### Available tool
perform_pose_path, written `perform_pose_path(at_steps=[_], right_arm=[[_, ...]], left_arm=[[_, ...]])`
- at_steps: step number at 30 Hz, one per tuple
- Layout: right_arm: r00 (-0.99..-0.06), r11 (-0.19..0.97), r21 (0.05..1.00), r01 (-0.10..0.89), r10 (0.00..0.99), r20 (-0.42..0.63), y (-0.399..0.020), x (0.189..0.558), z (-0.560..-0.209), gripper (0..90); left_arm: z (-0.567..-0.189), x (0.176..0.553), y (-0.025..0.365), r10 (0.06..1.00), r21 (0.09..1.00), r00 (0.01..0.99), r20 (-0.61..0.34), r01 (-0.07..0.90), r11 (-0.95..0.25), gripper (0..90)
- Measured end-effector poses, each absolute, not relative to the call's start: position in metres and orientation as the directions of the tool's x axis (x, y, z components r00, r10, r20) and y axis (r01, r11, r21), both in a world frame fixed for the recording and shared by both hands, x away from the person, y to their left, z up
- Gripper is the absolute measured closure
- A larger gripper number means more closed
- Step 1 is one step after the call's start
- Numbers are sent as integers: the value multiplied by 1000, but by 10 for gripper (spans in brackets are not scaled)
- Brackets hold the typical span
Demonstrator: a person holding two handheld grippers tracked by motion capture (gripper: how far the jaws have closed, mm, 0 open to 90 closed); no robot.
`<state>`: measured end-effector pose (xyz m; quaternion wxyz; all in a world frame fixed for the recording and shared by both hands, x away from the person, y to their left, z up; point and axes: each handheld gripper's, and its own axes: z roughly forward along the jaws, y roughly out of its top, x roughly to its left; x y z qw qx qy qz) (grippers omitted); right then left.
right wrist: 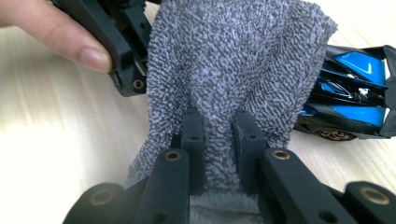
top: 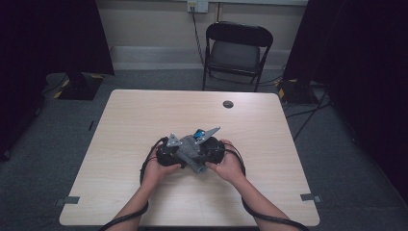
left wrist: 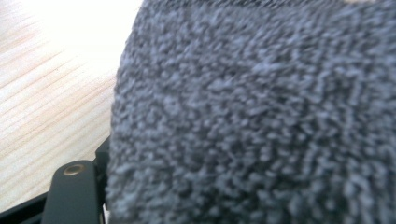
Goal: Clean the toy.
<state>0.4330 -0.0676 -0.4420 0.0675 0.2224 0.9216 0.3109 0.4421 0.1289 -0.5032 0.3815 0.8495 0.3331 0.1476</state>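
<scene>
A grey, nubby terry-cloth towel is pinched in a fold between the closed fingers of the right gripper and stretches straight ahead toward the left gripper, which is pressed against its far end (that grip cannot be made out). A glossy blue-and-black toy car lies just beside the right fingers.

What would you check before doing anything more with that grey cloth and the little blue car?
1. Right tool pinching the grey cloth: ok, jaws closed on a fold.
2. Left tool gripping the cloth: cannot tell, cloth hides its jaws in the left gripper view.
3. Blue toy car free of the cloth: cannot tell, the cloth's edge overlaps it.
4. Car resting on the table: ok.
5. Cloth held between both hands, off the table edge: ok.
</scene>
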Motion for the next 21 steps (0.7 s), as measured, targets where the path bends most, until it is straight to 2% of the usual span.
perform_pose_path(at_steps=[21], right_arm=[[-858, 692, 577, 434, 513, 31, -76, 453, -449, 777]], left_arm=[[-503, 442, 129, 679, 746, 734, -4, 454, -487, 256]])
